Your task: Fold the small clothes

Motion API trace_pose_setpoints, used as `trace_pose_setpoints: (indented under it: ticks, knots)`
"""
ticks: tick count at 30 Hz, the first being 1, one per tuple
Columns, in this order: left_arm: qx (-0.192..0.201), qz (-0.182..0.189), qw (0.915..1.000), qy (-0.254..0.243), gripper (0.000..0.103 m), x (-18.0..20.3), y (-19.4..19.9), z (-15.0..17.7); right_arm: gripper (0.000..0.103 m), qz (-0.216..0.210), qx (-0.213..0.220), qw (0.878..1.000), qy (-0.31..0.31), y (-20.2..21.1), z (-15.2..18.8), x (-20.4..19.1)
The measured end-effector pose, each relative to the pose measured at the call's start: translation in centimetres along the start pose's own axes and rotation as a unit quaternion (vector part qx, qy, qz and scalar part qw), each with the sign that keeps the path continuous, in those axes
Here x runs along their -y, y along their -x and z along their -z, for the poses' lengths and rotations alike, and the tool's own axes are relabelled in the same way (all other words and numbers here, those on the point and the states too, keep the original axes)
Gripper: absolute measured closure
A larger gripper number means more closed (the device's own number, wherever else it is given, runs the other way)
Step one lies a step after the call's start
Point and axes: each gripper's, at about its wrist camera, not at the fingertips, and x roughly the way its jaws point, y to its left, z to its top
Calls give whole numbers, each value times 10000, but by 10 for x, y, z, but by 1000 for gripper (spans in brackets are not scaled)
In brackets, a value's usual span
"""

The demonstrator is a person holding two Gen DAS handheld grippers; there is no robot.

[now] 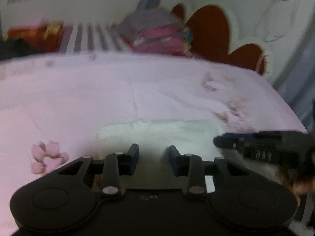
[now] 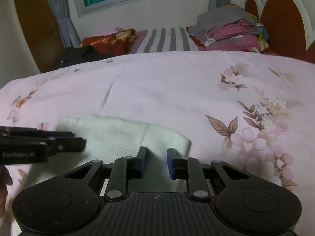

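A small white knitted garment [image 2: 122, 135] lies folded flat on the pink floral bedsheet [image 2: 157, 82]. My right gripper [image 2: 157, 155] hovers over its near right edge, blue pads apart and nothing pinched between them. My left gripper [image 2: 79, 139] reaches in from the left over the garment's left part. In the left wrist view the same white garment [image 1: 157, 135] lies just beyond my left gripper [image 1: 154, 152], whose jaws stand apart and empty. The right gripper [image 1: 220, 143] enters that view from the right at the garment's right end, blurred.
At the head of the bed sits a pile of folded clothes [image 2: 232, 31], grey on top and pink below. Beside it lie a grey-striped sheet [image 2: 167, 39], a red floral pillow [image 2: 110, 39] and a dark garment [image 2: 78, 55]. A red-brown headboard [image 2: 283, 19] rises behind.
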Motion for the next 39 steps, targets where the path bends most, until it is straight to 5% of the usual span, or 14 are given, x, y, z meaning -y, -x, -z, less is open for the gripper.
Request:
trace_pose_setpoints:
  ticks: [4,7,9,12,16,18,20,24,26,30,37,39]
  knots:
    - [144,103,9998,-75,69,4,24,29,82,-366,291,9989,3,39,12,2]
    - [111,21,9999,40,69,7,12,33,82,-774,69,9959,473,44,25,-17]
    - [73,-114,9999,-50,69,18,8,31,83,-334,-77,9955,885,31,35,-29]
    - [-97,-315,9977,-585,69,33,15,25,82,150,16,9977,661,28,33,-22]
    - [267,-265,9983,-437,70,19,59,42,82,-148,82,9998,61,50,34,-7]
    - [318,-372,9985,-225,70,10,73,55,56,-237,118,9995,-162,66,37,0]
    - [306,-392,9988,-18,70,3,80,66,49,-354,214,9984,-377,84,46,8]
    - [25,-479,9988,125,69,1,66,73,50,-587,-72,9957,-708,86,59,7]
    - [-12,-512,9986,164,72,4,61,73,71,-802,-240,9937,-742,77,62,5]
    - [77,-402,9991,68,74,18,67,67,89,-783,-221,9944,-680,71,58,4]
    - [-237,-664,9975,102,71,26,66,86,89,-831,-374,9934,-692,61,63,15]
    - [-327,-745,9967,-18,71,34,75,100,79,-757,-348,9944,-654,67,63,12]
